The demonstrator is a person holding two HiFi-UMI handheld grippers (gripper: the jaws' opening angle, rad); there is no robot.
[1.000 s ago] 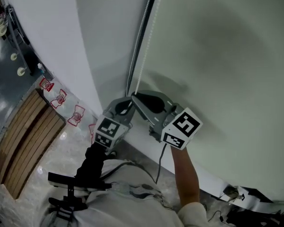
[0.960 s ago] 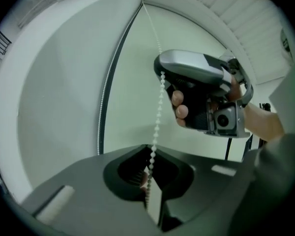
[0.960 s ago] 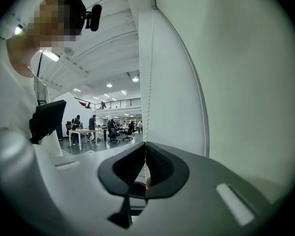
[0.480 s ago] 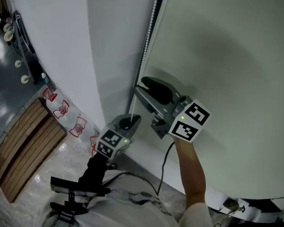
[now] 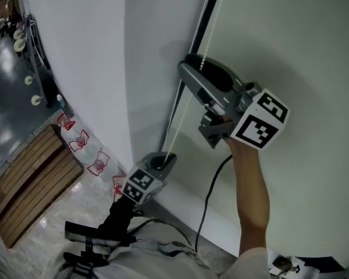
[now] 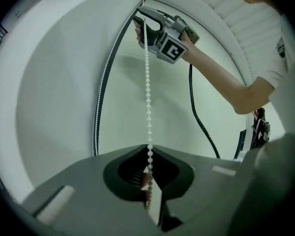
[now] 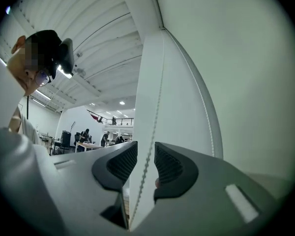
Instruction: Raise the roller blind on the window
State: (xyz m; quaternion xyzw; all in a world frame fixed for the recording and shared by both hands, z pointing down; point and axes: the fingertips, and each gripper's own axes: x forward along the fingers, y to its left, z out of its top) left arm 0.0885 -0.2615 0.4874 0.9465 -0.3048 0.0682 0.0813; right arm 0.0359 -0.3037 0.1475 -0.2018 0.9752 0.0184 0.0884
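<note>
The left gripper [image 5: 160, 163], low by the wall [image 5: 87, 68], pinches the bead chain [image 6: 148, 107] taut. Higher, the right gripper [image 7: 143, 167] (jaws just opened, easing back slightly) stands spread around it, beside the roller blind [image 5: 291, 51].

The roller blind [image 5: 302, 51] looked to me matt, smooth cloth; the bead chain [image 6: 148, 107] glossy white plastic; the lower-left slats [image 5: 29, 173] wood.

"What is the right gripper [image 5: 190, 70] doing?"
"It is hovering high beside the roller blind [image 5: 302, 45]. Its fingers have just been opening wide, then closing slightly, and the bead chain [image 5: 206, 39] is passing between them."
"And the left gripper [image 5: 161, 159]?"
"It is sitting lower, pinching that chain."
</note>
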